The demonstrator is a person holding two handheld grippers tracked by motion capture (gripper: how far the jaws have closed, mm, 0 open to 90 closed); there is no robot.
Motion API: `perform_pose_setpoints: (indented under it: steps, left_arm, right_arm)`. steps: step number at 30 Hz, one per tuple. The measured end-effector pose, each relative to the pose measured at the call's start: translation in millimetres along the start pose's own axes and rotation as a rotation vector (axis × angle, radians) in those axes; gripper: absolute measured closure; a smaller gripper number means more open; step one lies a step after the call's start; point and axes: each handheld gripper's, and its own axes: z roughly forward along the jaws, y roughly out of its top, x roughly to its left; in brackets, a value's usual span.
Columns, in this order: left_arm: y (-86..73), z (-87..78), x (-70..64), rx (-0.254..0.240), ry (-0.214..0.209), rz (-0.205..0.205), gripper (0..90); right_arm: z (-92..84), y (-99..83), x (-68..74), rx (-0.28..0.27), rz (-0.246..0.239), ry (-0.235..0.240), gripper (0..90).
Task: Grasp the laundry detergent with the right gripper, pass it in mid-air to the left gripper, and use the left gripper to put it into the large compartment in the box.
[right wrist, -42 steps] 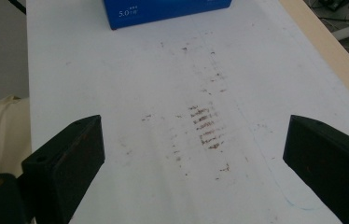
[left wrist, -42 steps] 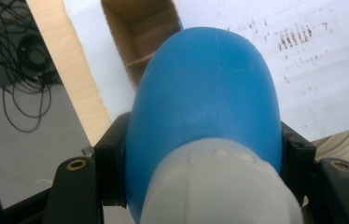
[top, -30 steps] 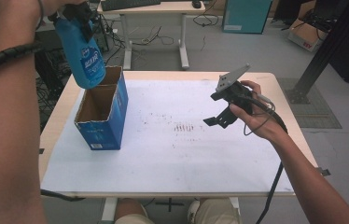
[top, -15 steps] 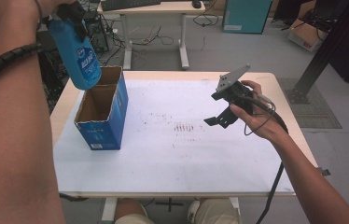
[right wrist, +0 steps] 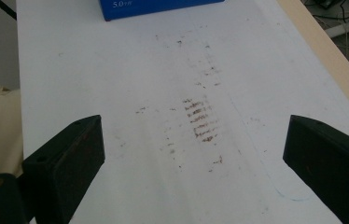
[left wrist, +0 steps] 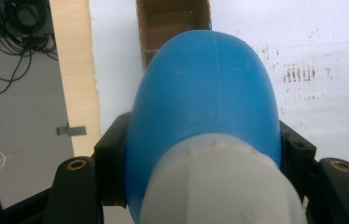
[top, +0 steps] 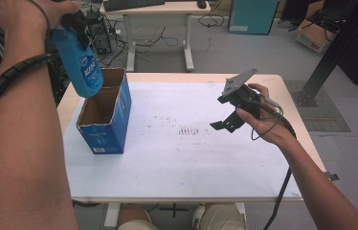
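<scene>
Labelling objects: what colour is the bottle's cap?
White, on the blue bottle; cap shows best in the left gripper view.

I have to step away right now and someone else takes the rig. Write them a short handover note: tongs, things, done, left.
Left tongs: shut on the blue bottle, held near its white cap, raised above the open blue cardboard box.
Right tongs: open, nothing between them, held above the stained white table cover on the right side.
Box: stands upright near the table's left edge; from the high view its inside looks empty.
Done: bottle picked up and brought over the box.
Left: probably lower the bottle into the box and release.
</scene>
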Motion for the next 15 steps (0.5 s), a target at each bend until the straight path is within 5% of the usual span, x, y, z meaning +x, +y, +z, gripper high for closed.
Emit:
perform_pose_setpoints:
  steps: [15]
  left_arm:
    - [-3.9,29.5,2.2,0.002,-0.009,-0.018,37.0]
  right_arm:
    - [-0.8,-0.1,1.3,-0.005,-0.012,-0.012,5.5]
